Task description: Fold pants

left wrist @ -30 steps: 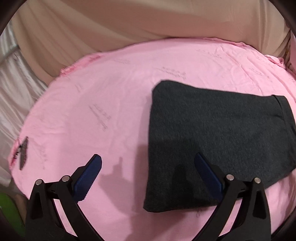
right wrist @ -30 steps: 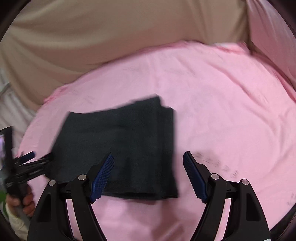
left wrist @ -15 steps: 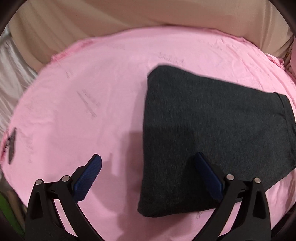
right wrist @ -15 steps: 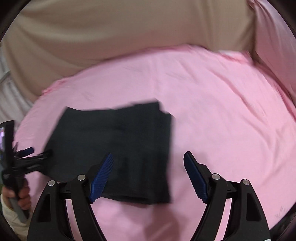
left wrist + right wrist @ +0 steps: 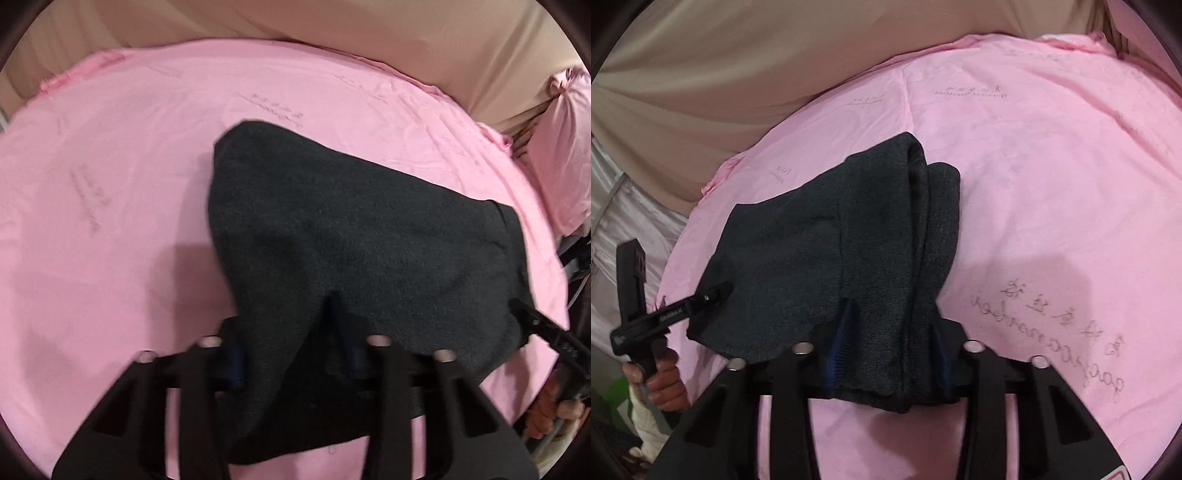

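Note:
The folded dark grey pants (image 5: 351, 236) lie on the pink sheet (image 5: 110, 184). My left gripper (image 5: 291, 350) is shut on the near left corner of the pants, and the cloth bunches up between its blue pads. My right gripper (image 5: 890, 347) is shut on the near right end of the pants (image 5: 849, 240), where the stacked folded layers show. The near edge of the pants is lifted off the sheet at both grips. Each gripper shows in the other's view: the left one (image 5: 713, 293) at the pants' left corner, the right one (image 5: 532, 321) at the right corner.
The pink sheet (image 5: 1052, 184) covers the whole work surface and has faint handwriting on it. A beige curtain (image 5: 738, 74) hangs behind its far edge. A pink bundle (image 5: 565, 140) sits at the far right. The person's hands (image 5: 661, 376) hold the gripper handles.
Both grippers were open above the pants. They have come down onto the near edge and closed on the cloth, one at each corner, and the edge has bunched and lifted.

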The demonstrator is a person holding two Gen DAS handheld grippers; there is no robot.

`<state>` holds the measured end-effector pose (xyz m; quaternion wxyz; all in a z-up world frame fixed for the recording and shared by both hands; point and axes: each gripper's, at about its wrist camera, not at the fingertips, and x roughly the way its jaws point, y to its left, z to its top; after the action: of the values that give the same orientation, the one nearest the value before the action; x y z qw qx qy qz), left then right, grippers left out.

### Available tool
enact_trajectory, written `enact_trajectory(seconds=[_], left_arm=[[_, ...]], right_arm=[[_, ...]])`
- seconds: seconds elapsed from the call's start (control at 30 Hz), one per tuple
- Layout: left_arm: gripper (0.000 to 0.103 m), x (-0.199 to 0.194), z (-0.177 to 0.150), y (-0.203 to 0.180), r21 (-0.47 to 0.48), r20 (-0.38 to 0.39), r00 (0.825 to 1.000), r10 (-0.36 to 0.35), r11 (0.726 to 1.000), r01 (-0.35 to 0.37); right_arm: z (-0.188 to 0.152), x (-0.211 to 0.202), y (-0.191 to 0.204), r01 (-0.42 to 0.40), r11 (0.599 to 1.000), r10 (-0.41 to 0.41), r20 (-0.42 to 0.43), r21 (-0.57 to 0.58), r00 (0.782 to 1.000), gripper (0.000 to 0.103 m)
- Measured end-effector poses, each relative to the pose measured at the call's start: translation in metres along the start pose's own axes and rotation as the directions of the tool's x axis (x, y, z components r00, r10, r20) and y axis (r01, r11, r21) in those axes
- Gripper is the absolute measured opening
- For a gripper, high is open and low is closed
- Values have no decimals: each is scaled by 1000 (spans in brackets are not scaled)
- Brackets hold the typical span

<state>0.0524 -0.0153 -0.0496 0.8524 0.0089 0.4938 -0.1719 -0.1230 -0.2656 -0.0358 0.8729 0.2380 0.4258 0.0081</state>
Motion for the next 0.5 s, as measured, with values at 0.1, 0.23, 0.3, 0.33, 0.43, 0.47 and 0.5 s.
enact_trajectory(seconds=[0.1, 0.23, 0.3, 0.33, 0.43, 0.47, 0.5], left_arm=[[21, -19, -6, -1, 3, -8, 1000, -28, 1000, 29], [54, 2, -10, 13, -53, -65, 998, -18, 998, 14], [76, 5, -9, 22, -114, -53, 994, -99, 989, 93], [76, 8, -8, 22, -117, -51, 992, -119, 987, 112], [40, 12, -6, 13, -71, -26, 997, -71, 995, 69], [34, 13, -4, 12, -83, -39, 994, -100, 992, 96], [25, 10, -3, 12, -92, -42, 995, -88, 992, 84]], right_arm=[[-4, -13, -1, -5, 1000, 5, -5, 7, 1000, 24], [-11, 2, -15, -15, 999, 16, -37, 46, 999, 43], [-10, 6, -19, -32, 997, 36, -42, 71, 998, 47], [-11, 7, -21, -41, 996, 44, -39, 75, 998, 48], [-8, 12, -19, -59, 995, 61, -25, 78, 998, 38], [-8, 12, -18, -59, 995, 61, -25, 81, 998, 35], [-7, 10, -15, -51, 996, 52, -19, 72, 998, 31]])
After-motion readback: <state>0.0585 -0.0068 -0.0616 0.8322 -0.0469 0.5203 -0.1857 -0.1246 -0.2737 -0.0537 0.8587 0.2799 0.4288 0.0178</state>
